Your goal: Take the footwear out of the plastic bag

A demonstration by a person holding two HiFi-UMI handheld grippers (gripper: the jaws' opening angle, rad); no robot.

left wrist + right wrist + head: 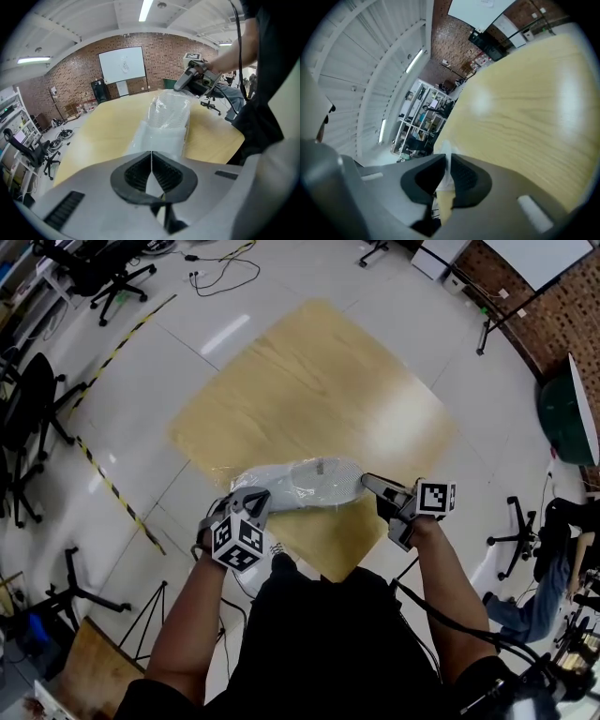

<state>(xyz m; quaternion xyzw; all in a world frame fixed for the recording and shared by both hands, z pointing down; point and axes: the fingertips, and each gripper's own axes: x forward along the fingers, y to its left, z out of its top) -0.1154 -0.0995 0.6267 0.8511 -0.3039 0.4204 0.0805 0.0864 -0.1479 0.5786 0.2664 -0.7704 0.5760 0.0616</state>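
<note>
A clear plastic bag lies along the near edge of the wooden table, with white footwear inside it. In the left gripper view the bag stretches ahead and the shoe's ribbed sole shows through the film. My left gripper is at the bag's left end, its jaws shut on a thin fold of the plastic. My right gripper is at the bag's right end and pinches a wisp of white film. It also shows across the bag.
Office chairs and yellow-black floor tape are on the left. Cables lie on the floor beyond the table. A green object and a seated person are on the right. The table's near corner points at my body.
</note>
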